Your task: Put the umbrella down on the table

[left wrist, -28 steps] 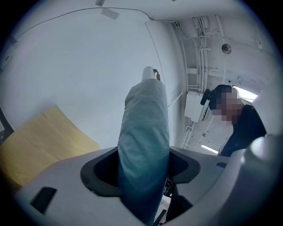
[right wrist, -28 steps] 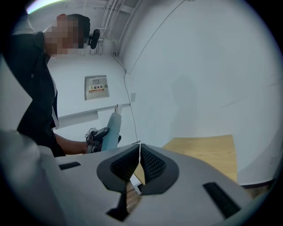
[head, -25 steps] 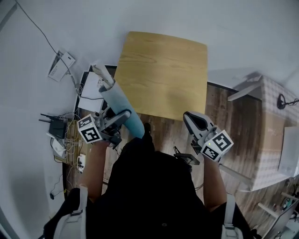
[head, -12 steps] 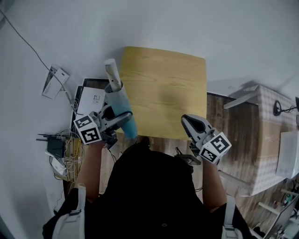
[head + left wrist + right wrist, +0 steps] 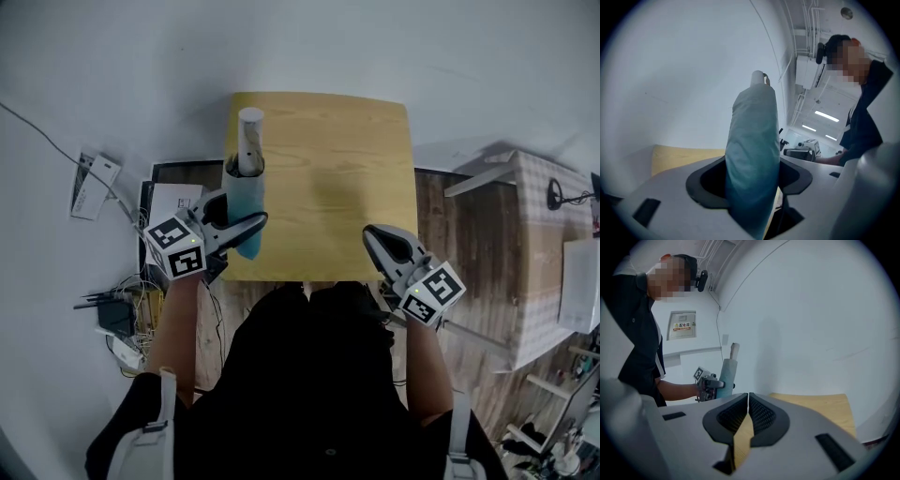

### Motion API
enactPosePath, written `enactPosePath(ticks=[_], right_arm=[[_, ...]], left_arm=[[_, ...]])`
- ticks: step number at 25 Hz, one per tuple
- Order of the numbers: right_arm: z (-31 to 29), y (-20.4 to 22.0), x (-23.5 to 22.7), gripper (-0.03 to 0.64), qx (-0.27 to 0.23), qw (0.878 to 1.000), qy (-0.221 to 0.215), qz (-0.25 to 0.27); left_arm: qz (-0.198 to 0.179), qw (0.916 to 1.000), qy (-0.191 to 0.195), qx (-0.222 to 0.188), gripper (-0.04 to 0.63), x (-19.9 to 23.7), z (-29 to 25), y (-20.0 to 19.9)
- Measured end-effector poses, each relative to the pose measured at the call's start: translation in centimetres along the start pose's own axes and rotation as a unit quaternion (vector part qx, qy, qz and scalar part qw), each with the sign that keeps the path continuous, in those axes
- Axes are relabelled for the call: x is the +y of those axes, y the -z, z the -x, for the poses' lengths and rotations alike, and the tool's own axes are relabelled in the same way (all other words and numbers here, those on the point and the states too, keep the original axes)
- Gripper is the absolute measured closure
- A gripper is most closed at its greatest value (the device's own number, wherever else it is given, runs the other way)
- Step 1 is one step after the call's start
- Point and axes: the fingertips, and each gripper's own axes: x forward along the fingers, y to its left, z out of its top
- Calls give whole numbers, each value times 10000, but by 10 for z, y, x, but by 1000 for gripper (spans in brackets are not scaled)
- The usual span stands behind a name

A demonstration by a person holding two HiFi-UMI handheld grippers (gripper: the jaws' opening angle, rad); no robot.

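Tabletop [image 5: 328,178]: pale wood. Lies closer under the person than a second ago; its near edge now meets the dark torso in the head view, where a strip of wood floor showed before.
Floor clutter [image 5: 117,314]: cables and small boxes left of the tabletop, slid toward the lower left of the head view since the earlier frame.
Left forearm [image 5: 173,323]: bare, reaching forward along the tabletop's left side, much as before.
Right forearm [image 5: 422,361]: bare, reaching forward to the near right edge.
Umbrella [image 5: 246,202]: folded, teal sleeve, white handle end up. A second ago it leaned out over the floor, left of the tabletop. Now it is nearly upright over the near left corner, carried inward. Held, not lying down; whether the lower tip touches the wood I cannot tell. In the left gripper view it [image 5: 752,154] rises straight between the pads; in the right gripper view it [image 5: 727,373] stands against the white wall.
Left gripper [image 5: 242,212]: marker cube toward the person, clamped across the umbrella's lower half. Own view [image 5: 750,185]: fingers [image 5: 705,180] clenched on the teal fabric from both sides.
Right gripper [image 5: 375,239]: barely shifted in the view, now over the near edge of the tabletop, pointing forward. Own view [image 5: 748,413]: fingers pressed together, nothing between them.
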Motion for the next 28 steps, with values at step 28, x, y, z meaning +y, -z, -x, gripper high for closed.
enactPosePath(ticks=[28], right_arm=[[-13, 23, -126, 595, 102, 9962, 415, -761]], left_arm=[[-3241, 8818, -381, 3405, 295, 111, -162, 82]])
